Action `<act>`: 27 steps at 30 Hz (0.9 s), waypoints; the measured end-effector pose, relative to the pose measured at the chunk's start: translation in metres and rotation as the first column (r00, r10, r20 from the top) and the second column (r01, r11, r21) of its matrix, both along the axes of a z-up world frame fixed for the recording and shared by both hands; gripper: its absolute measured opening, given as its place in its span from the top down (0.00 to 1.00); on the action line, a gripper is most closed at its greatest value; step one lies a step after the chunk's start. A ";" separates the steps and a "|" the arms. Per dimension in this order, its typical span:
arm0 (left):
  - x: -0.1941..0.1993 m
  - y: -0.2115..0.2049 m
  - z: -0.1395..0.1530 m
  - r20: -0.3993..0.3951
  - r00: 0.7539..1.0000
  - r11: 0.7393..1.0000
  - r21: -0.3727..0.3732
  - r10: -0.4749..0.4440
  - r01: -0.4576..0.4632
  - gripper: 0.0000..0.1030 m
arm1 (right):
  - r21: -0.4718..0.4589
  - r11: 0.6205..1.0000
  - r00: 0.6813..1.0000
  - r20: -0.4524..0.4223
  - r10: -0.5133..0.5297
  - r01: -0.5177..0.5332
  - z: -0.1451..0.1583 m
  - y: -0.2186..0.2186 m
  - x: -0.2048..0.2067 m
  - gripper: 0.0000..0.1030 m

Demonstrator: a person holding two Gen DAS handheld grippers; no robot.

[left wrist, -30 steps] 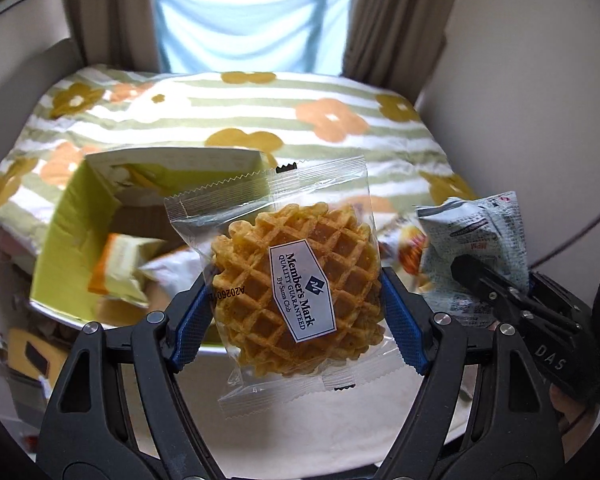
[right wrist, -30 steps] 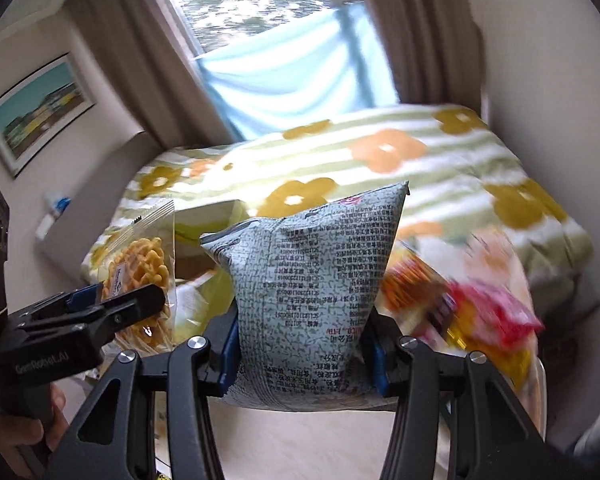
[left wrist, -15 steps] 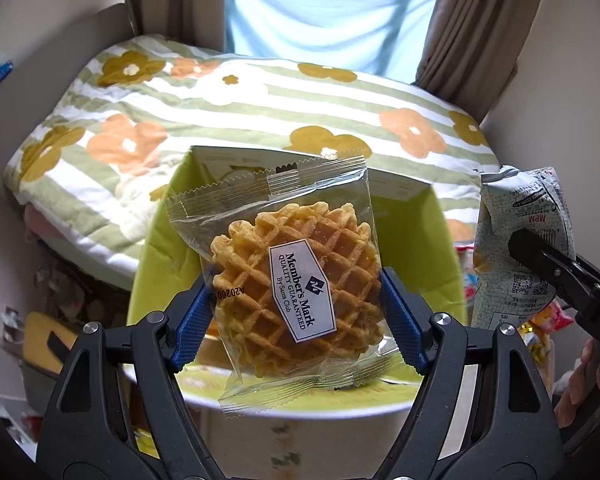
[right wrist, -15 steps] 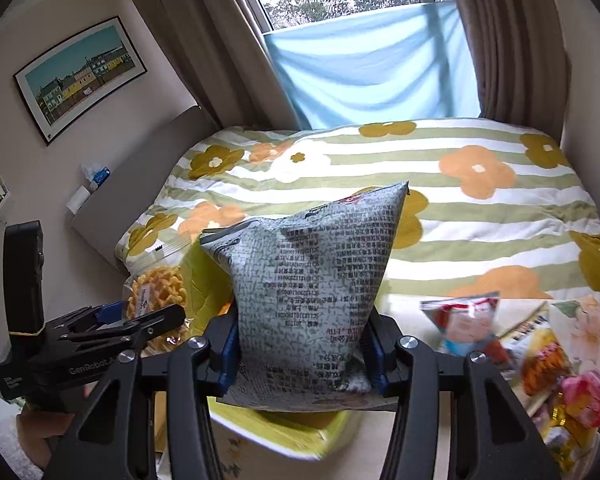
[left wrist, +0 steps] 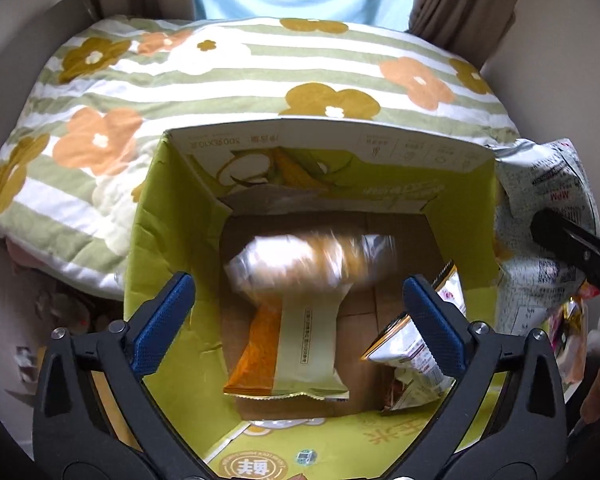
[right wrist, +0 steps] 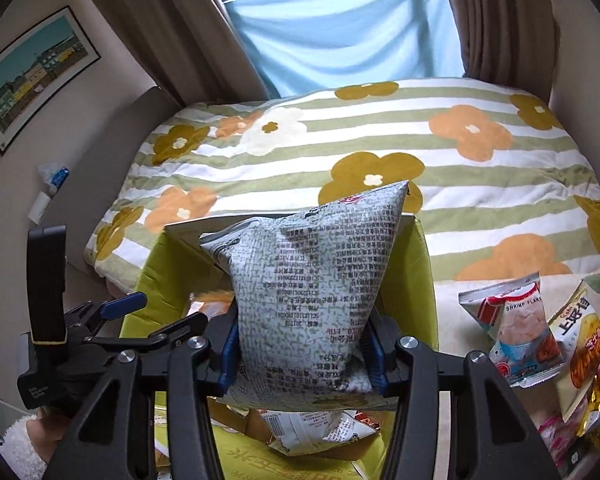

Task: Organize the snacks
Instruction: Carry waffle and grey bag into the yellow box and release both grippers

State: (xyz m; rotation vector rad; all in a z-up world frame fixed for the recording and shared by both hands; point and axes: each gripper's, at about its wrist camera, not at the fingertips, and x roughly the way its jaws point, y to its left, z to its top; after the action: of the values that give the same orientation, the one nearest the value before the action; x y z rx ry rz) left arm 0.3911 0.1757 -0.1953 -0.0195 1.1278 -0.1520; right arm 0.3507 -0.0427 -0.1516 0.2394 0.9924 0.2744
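Sorting continues: left claw [left wrist: 298,314], jaws just opened, empty above box [left wrist: 172,216]; right claw [right wrist: 303,350] grips grey pouch [right wrist: 320,280]; loose snacks [right wrist: 540,340] remain outside.

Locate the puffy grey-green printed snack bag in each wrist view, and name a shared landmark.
Left wrist view: the grey-green printed snack bag sits at the right edge, beside the box.
Right wrist view: the bag fills the centre, clamped in the right gripper.
Shared landmark: the lime-green cardboard box.

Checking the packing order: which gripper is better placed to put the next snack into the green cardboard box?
Right gripper: it grips the grey printed pouch over the green cardboard box. Left gripper, just opened, is empty.
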 end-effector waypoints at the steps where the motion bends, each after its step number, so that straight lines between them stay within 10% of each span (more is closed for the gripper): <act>1: -0.003 0.001 -0.001 -0.001 1.000 1.000 0.000 -0.002 0.002 0.00 | -0.002 1.000 1.000 -0.008 0.002 -0.002 -0.001 0.000 0.001 0.55; 13: -0.018 0.016 0.003 0.003 1.000 1.000 0.001 0.024 -0.024 0.00 | 0.012 0.998 0.995 -0.075 0.061 -0.060 -0.023 0.025 0.025 0.54; 15: -0.018 0.018 0.004 0.005 0.999 0.999 0.000 0.032 -0.032 0.00 | 0.032 0.998 0.996 -0.072 0.048 -0.046 -0.026 0.026 0.031 0.44; 17: -0.019 0.020 0.004 0.003 0.999 0.999 -0.007 0.043 -0.043 0.00 | 0.017 0.999 0.998 -0.065 0.028 -0.027 -0.027 0.027 0.034 0.00; 27: -0.033 0.029 -0.004 -0.022 0.997 0.997 -0.008 0.073 -0.073 0.00 | -0.058 0.996 0.996 -0.067 0.063 -0.067 -0.035 0.026 0.019 0.00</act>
State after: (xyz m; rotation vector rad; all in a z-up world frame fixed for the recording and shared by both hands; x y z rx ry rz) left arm 0.3581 0.2044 -0.1996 -0.0699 1.1462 -0.0920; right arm 0.3692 -0.0166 -0.1871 0.1620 1.0728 0.2964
